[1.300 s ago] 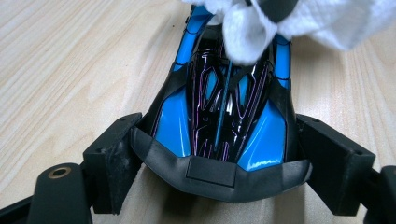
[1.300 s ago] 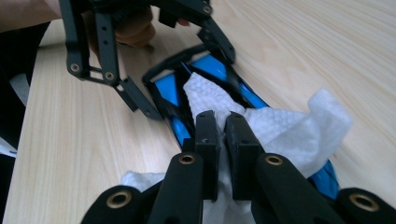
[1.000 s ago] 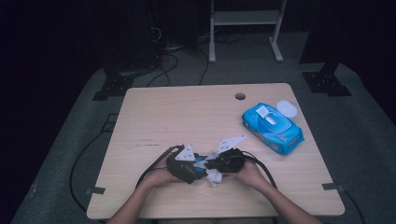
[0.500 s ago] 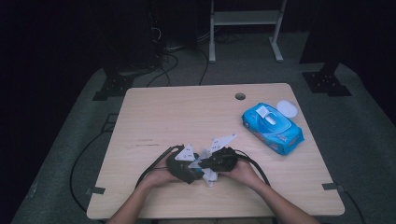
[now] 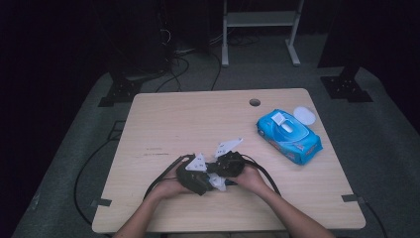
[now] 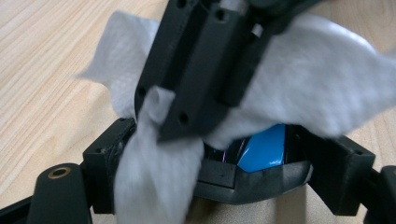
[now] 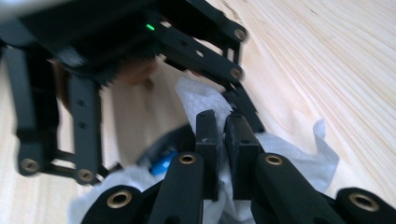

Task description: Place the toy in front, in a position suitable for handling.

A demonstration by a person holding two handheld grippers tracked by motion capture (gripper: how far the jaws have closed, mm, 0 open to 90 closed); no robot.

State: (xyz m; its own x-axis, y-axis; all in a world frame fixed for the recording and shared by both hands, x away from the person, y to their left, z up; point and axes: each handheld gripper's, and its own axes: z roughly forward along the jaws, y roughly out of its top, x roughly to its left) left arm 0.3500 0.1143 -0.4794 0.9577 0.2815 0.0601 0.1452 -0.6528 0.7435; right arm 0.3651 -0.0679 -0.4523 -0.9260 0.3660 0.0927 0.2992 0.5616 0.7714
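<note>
The wooden table lies under the high view, with 2 forearms coming in from its near edge. Toward the far right of it lies a blue wipes pack, and just beyond that pack a white round lid rests on the wood; a small round hole sits near the far edge, left of the pack.

Near the middle of the near side the 2 tools meet, close together. The left gripper has its jaws set partly apart around a small object with a blue face, which sits between them in the left gripper view; whether the pads press on it I cannot tell.

The right gripper is closed tight on a white wipe, its 2 black jaws pinched together with the cloth bunched between them in the right gripper view. The wipe drapes over the blue object and the left gripper's jaws, just above the table, well apart from the pack.
</note>
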